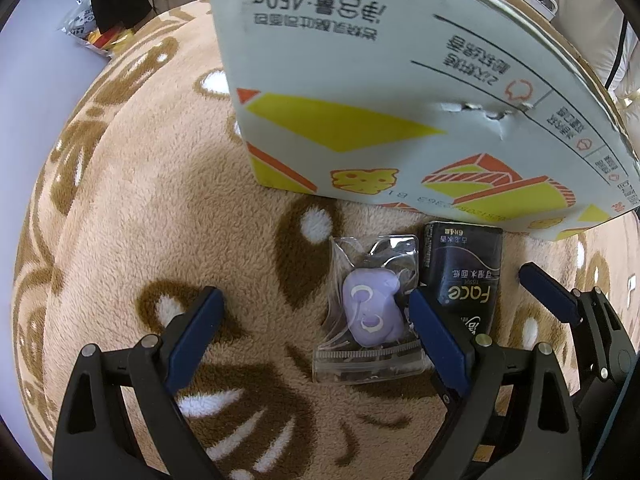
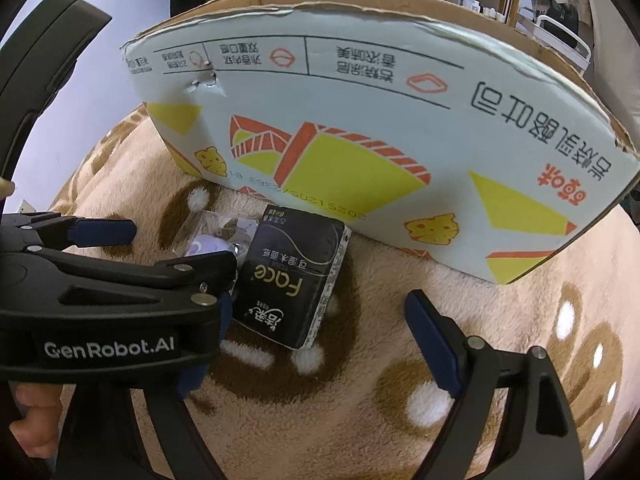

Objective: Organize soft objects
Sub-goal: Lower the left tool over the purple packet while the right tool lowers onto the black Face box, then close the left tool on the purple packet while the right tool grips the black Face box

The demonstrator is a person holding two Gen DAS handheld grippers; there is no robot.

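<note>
Both grippers, left gripper (image 1: 316, 312) and right gripper (image 2: 316, 312), are hovering wide open, gripping nothing, over the clear-bagged purple soft toy (image 1: 370, 308) and black tissue pack (image 2: 294, 280), seemingly touching, beside the white cardboard box (image 2: 380, 128) on the beige fleece blanket (image 1: 140, 220).

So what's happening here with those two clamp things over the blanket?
A person is sorting soft items on a fleece blanket using two tools. The left hand-held gripper hangs open over a purple toy in a clear packet, not pinching it. The right hand-held gripper is open over a black tissue pack lying beside the packet. Neither item is picked up yet. An open cardboard box stands just behind them.
</note>
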